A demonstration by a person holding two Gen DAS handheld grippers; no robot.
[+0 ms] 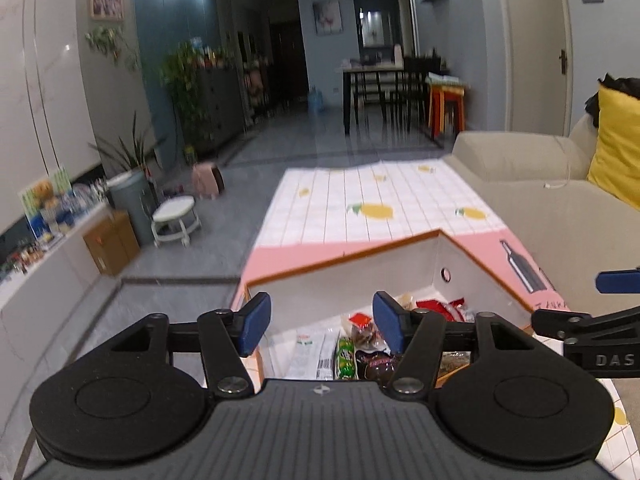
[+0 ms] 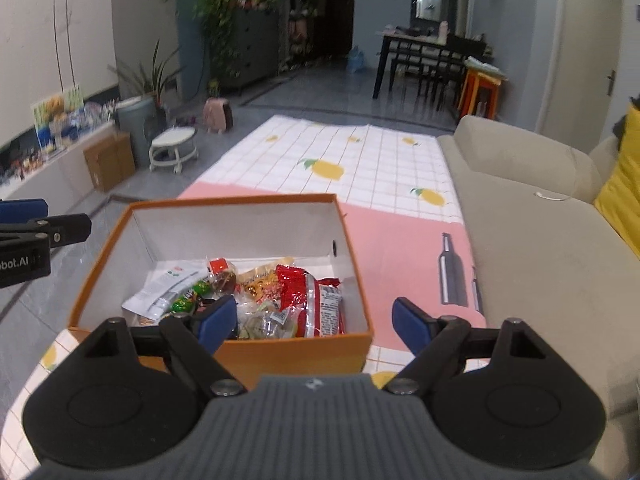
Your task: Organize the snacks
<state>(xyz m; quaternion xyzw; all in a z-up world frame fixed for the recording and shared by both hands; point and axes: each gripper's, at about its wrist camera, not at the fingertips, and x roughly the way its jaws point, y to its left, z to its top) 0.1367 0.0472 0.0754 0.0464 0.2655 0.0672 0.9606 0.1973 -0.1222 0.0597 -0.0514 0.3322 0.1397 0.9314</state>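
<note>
Right now your orange cardboard box (image 2: 296, 350), white inside with a round finger hole in one wall, sits on the table's pink-and-white grid cloth (image 2: 400, 240) printed with lemons and a grey bottle. Heaped inside it are crinkly wrapped snacks (image 2: 272, 296): a red noodle-style packet (image 2: 316, 300), a green wrapper (image 2: 188, 298) and a white sachet (image 2: 164, 288) (their print is too blurred to read). Your right gripper (image 2: 314, 322) hangs above the box's near edge, blue pads spread wide, nothing between them. Your left gripper (image 1: 320, 324) is likewise open and empty over the box. A beige fabric sofa (image 2: 540, 240) with a yellow cushion (image 2: 624, 184) stands just beside the table.
</note>
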